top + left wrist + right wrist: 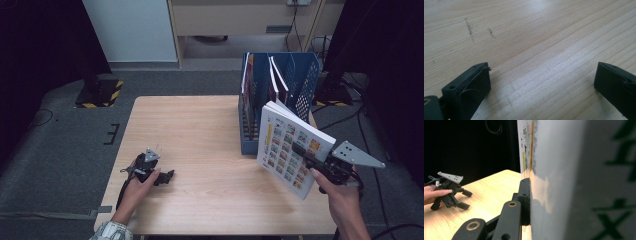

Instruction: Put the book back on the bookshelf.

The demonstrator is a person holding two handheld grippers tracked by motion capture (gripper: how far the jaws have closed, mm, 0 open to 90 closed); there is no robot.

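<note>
The right gripper (304, 152) clamps a book (292, 147), lifted just in front of the blue file rack (300, 80). Well left of the rack, the left gripper (167, 176) rests on the table (200, 130), jaws wide apart.

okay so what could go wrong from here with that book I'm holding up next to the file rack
The right gripper pinches the book near one edge, tilted in the air, so it may sag or slip out. The blue file rack already holds booklets, so the book could catch on them or a divider. The left gripper rests open on the table, too far off to steady anything.
</note>
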